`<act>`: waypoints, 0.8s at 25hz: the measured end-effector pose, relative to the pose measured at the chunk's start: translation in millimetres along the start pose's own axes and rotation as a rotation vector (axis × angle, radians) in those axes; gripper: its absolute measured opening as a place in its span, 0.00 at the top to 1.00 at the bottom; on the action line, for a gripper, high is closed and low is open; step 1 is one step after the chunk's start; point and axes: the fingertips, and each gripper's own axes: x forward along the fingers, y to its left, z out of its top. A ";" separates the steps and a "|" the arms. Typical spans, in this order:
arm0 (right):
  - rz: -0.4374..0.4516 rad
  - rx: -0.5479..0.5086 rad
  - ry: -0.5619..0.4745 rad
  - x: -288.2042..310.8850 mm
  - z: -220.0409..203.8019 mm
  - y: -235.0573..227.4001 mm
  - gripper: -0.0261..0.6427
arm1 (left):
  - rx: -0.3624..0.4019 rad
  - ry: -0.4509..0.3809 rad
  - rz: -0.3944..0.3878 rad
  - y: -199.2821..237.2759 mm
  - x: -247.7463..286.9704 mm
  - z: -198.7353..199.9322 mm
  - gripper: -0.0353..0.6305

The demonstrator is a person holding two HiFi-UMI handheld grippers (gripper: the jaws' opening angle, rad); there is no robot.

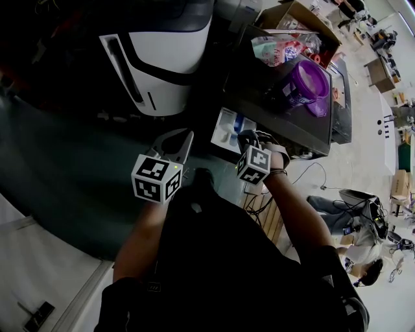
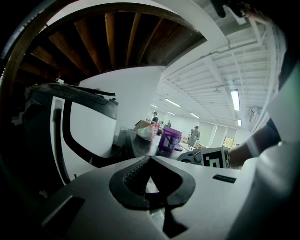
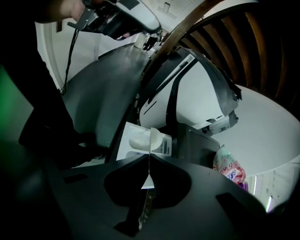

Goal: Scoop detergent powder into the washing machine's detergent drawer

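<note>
The white washing machine [image 1: 165, 52] stands at the upper left, and its detergent drawer [image 1: 228, 130] is pulled out beside it. White powder lies in the drawer [image 3: 136, 143]. My black right gripper [image 1: 247, 137] is over the drawer, shut on the thin handle of a white scoop [image 3: 153, 138] that hangs just above the powder. My white left gripper [image 1: 183, 138] is left of the drawer, jaws shut with nothing between them [image 2: 150, 160]. A purple detergent tub [image 1: 310, 81] stands on the dark table to the right, with its lid beside it.
A pink-patterned bag [image 1: 275, 48] and a cardboard box [image 1: 305, 19] sit on the dark table [image 1: 285, 123] behind the tub. Cables and a seated person [image 1: 363, 259] are on the floor at the right. The machine's dark curved front [image 1: 65, 162] fills the left.
</note>
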 end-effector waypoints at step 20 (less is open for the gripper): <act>0.014 -0.102 0.042 0.6 4.1 14.5 0.93 | -0.001 -0.005 0.010 1.0 -14.0 -1.4 0.94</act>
